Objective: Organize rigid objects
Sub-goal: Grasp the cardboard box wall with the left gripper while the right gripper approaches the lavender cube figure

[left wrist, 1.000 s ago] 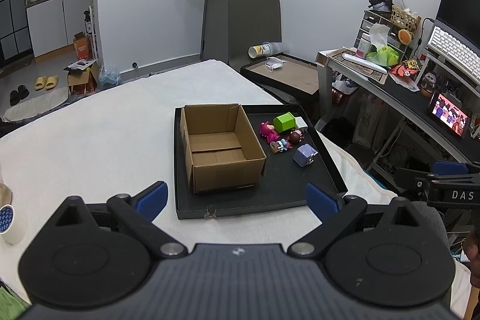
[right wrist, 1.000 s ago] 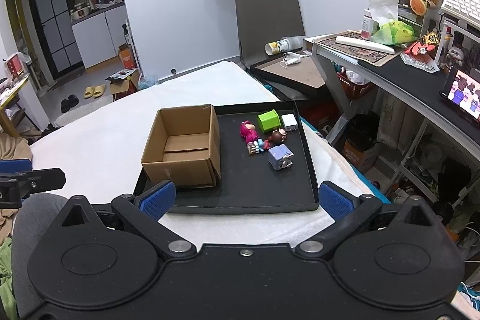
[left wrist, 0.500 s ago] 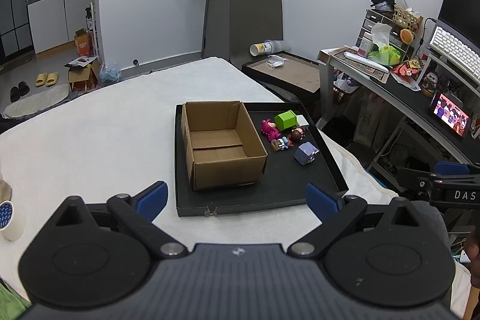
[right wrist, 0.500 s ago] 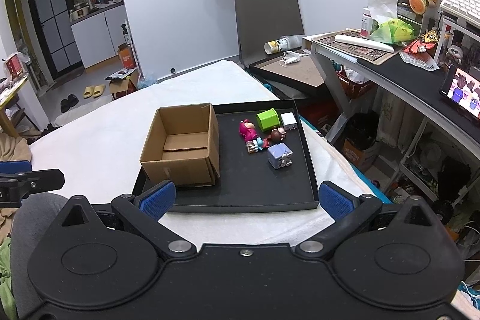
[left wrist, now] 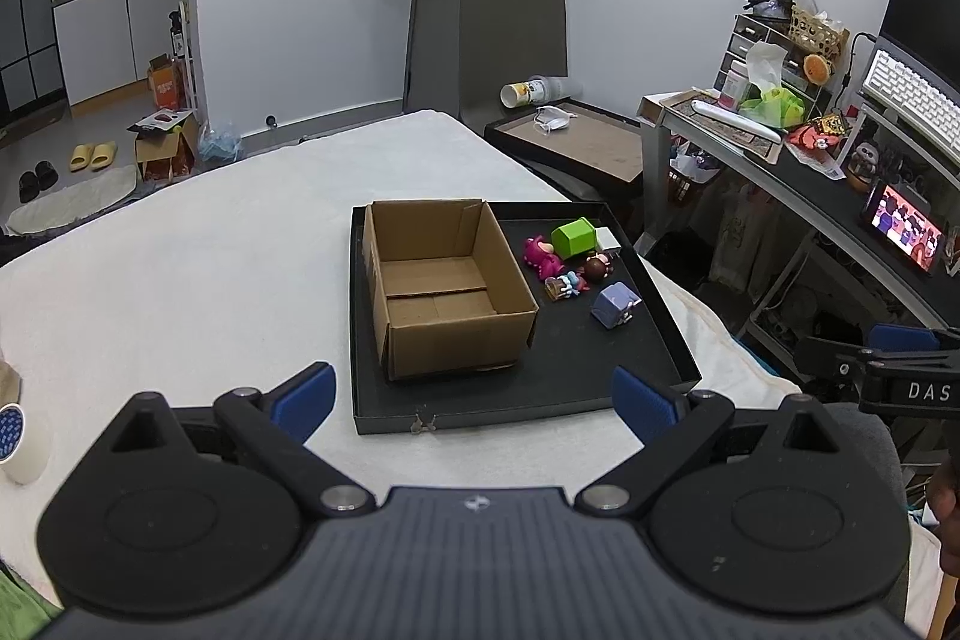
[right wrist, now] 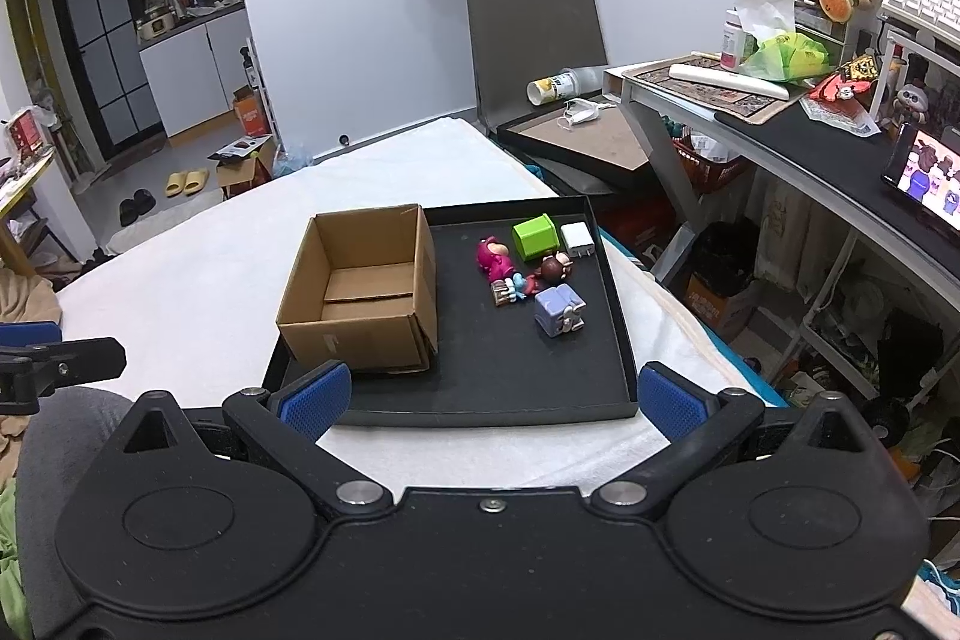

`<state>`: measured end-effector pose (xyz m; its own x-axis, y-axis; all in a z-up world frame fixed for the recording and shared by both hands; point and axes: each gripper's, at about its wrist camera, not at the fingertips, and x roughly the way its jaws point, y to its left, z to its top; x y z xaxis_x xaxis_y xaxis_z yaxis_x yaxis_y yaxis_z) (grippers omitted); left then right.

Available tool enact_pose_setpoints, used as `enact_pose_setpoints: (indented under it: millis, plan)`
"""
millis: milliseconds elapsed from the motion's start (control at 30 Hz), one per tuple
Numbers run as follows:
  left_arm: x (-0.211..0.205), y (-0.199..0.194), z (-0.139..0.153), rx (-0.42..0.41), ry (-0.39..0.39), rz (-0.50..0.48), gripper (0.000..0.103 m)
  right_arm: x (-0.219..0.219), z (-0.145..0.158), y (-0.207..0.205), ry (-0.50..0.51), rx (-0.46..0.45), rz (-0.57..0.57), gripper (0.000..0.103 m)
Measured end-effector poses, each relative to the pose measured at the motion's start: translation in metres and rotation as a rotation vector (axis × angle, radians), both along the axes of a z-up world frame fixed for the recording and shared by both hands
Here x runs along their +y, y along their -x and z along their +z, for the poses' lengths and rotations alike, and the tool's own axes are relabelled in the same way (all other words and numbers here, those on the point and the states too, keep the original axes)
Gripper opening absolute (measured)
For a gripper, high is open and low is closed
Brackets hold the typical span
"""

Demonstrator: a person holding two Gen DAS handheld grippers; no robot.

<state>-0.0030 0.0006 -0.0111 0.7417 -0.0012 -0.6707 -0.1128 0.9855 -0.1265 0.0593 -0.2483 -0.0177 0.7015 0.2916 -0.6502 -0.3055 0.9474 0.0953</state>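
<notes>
A black tray (left wrist: 528, 400) (right wrist: 621, 334) lies on a white-covered table and holds an open, empty cardboard box (left wrist: 444, 292) (right wrist: 366, 292) on its left half. To the box's right sit small toys: a green block (left wrist: 575, 237) (right wrist: 533, 236), a white charger (right wrist: 576, 238), a pink figure (left wrist: 540, 256) (right wrist: 493, 259), a brown-headed figure (right wrist: 555, 267), a small blue-and-brown figure (right wrist: 510, 289) and a lavender cube (left wrist: 615, 304) (right wrist: 559, 310). My left gripper (left wrist: 474, 397) is open, short of the tray's near edge. My right gripper (right wrist: 495, 397) is open too, nothing between its fingers.
A grey chair (right wrist: 534, 34) stands behind the table. A cluttered desk (right wrist: 798, 124) with a keyboard and a small screen runs along the right. A flat framed board (left wrist: 576, 142) with a mask and cup lies beyond the tray. A tape roll (left wrist: 15, 430) sits at the table's left.
Both views have crept slightly closer to the tray. The toys and box have not moved, and both grippers stay open.
</notes>
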Motion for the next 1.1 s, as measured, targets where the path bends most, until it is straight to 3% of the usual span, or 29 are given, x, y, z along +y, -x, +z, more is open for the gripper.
enact_pose_setpoints:
  millis: [667,1100]
  plan:
    - [0.023,-0.051,-0.026,0.081,0.038,0.027,0.098,0.009,-0.027,-0.036,0.025,-0.028,-0.027,0.103]
    - [0.048,-0.083,-0.045,0.1,0.076,0.053,0.098,0.01,-0.048,-0.07,0.007,0.028,-0.058,0.103]
